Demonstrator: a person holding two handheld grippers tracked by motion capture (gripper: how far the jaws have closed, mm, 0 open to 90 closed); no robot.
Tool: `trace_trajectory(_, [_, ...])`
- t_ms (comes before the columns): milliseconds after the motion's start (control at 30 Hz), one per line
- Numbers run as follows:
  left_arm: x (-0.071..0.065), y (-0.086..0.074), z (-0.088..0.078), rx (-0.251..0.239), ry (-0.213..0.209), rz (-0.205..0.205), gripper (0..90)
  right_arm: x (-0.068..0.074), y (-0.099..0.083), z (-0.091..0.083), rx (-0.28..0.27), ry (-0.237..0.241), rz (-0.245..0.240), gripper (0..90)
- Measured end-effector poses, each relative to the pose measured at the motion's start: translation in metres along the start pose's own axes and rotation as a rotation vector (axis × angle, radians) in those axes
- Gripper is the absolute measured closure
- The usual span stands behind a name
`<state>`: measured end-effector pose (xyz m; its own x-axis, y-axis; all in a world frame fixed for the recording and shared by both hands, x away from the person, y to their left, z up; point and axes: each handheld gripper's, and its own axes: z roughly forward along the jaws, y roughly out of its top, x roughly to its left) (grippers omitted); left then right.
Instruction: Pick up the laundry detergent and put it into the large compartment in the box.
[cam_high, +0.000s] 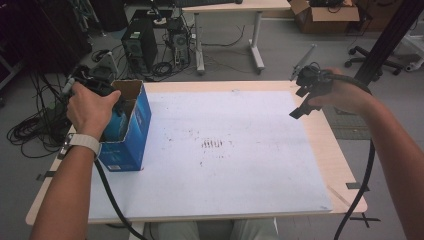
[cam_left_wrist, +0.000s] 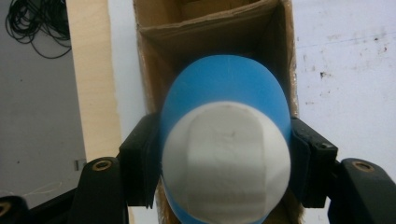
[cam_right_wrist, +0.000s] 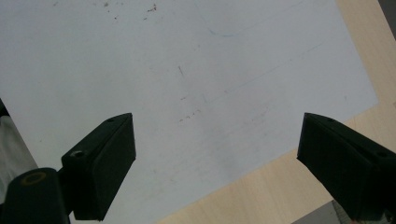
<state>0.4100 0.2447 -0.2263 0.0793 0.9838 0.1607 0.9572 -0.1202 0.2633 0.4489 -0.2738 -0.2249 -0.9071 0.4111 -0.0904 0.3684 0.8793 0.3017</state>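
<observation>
High view: a blue cardboard box (cam_high: 126, 131) stands upright with its top open at the left edge of the bench (cam_high: 320, 145), on the white sheet (cam_high: 225, 150) that covers most of the bench top. The left hand (cam_high: 91, 109) holds the left gripper (cam_high: 114, 107) over the box opening, pointing down into it; a blue object shows just inside the opening. The right gripper (cam_high: 306, 102) hangs above the far right corner of the bench, well apart from the box.

Left gripper view: the gripper (cam_left_wrist: 224, 154) is pinching a blue ball-shaped object with a white end (cam_left_wrist: 226, 158), one black pad pressed against each of its sides. The object sits at the mouth of the box (cam_left_wrist: 210, 32), whose brown inner walls run away behind it. The white sheet lies to the right, bare wood and floor to the left.

Right gripper view: the right gripper (cam_right_wrist: 217, 163) is spread wide with nothing between its pads. Below it lie the white sheet (cam_right_wrist: 187, 70) and the wooden bench edge (cam_right_wrist: 261, 196).
</observation>
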Motion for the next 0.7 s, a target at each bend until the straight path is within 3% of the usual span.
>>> trace_trajectory(267, [-0.003,-0.003,0.018,0.008,-0.012,0.009,37.8,0.0,-0.001,0.001,0.003,0.002,0.004,11.3])
trace_trajectory(700, [-0.004,-0.007,0.034,0.031,-0.024,0.014,37.8,-0.002,-0.003,0.005,0.004,0.009,0.009,11.3])
